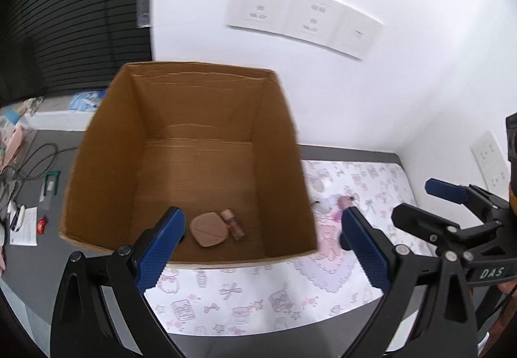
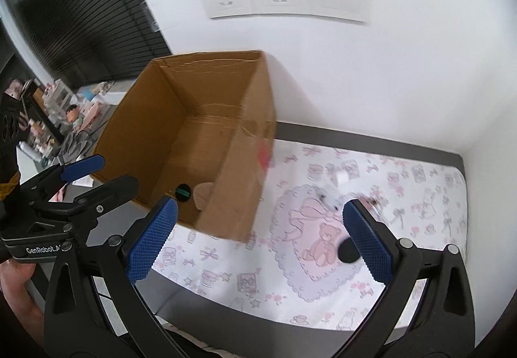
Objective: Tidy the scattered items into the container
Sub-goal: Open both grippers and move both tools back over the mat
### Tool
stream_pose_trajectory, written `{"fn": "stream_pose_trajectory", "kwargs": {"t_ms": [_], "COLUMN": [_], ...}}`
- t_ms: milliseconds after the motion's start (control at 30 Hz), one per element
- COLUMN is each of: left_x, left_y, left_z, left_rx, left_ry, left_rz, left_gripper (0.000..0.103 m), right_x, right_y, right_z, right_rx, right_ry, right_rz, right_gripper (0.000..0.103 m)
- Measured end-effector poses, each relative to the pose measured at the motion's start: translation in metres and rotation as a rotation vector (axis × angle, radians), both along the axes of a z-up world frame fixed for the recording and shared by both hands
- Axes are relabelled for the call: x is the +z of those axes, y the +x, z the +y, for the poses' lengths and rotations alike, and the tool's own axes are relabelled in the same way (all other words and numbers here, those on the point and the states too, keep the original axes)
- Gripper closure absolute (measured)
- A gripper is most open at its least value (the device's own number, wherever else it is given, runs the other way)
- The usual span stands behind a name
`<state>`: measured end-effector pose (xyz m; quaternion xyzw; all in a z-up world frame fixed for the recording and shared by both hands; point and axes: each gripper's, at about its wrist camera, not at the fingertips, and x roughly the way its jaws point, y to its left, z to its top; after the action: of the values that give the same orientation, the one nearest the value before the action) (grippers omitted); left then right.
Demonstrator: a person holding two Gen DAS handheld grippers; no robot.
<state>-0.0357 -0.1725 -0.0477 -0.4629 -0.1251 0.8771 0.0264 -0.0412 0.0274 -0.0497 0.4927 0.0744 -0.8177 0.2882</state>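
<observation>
Both our claws are spread wide and empty: the left claw (image 1: 261,235) hovers over the cardboard box (image 1: 194,164), the right claw (image 2: 258,225) over the printed mat (image 2: 290,287). We should centre on the black disc (image 2: 347,249) there, descending square before pinching.

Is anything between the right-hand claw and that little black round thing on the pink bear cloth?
Nothing visible. The right gripper is open above the cloth, and the black disc lies in the open beside its right finger. The cardboard box stands off to the left.
</observation>
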Motion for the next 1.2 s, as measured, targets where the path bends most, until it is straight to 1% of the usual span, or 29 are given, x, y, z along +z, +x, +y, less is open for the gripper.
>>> {"fn": "stream_pose_trajectory", "kwargs": {"t_ms": [200,267,467,600,800,900,1000,1100,1200], "left_x": [0.004,0.005,0.003,0.002,-0.006,-0.009,-0.013,-0.016,-0.018], "left_y": [-0.003,-0.005,-0.009,-0.013,-0.021,-0.019,-0.019,-0.021,-0.021], "left_z": [0.046,0.054,0.074,0.087,0.109,0.122,0.133,0.143,0.151], "left_rx": [-0.129,-0.151,-0.233,-0.278,-0.318,-0.34,-0.351,-0.339,-0.326], "left_ry": [-0.001,0.007,0.023,0.009,0.017,0.019,0.05,0.094,0.108], "left_rz": [0.043,0.054,0.041,0.039,0.013,0.016,0.014,0.005,0.011], "left_gripper": [0.006,0.006,0.006,0.006,0.006,0.006,0.006,0.006,0.006], "right_x": [-0.008,-0.008,-0.011,-0.014,-0.023,-0.026,-0.029,-0.03,-0.029], "right_y": [0.004,0.005,0.009,0.011,0.011,0.01,0.007,0.002,-0.001], "right_z": [0.047,0.062,0.09,0.107,0.133,0.145,0.157,0.165,0.17], "right_rx": [-0.134,-0.182,-0.279,-0.33,-0.389,-0.403,-0.417,-0.415,-0.4], "right_ry": [-0.003,-0.019,-0.035,-0.064,-0.075,-0.053,-0.028,-0.013,0.008], "right_rz": [-0.017,-0.018,-0.018,-0.021,-0.043,-0.053,-0.065,-0.075,-0.065], "right_gripper": [0.0,0.0,0.0,0.0,0.0,0.0,0.0,0.0,0.0]}}
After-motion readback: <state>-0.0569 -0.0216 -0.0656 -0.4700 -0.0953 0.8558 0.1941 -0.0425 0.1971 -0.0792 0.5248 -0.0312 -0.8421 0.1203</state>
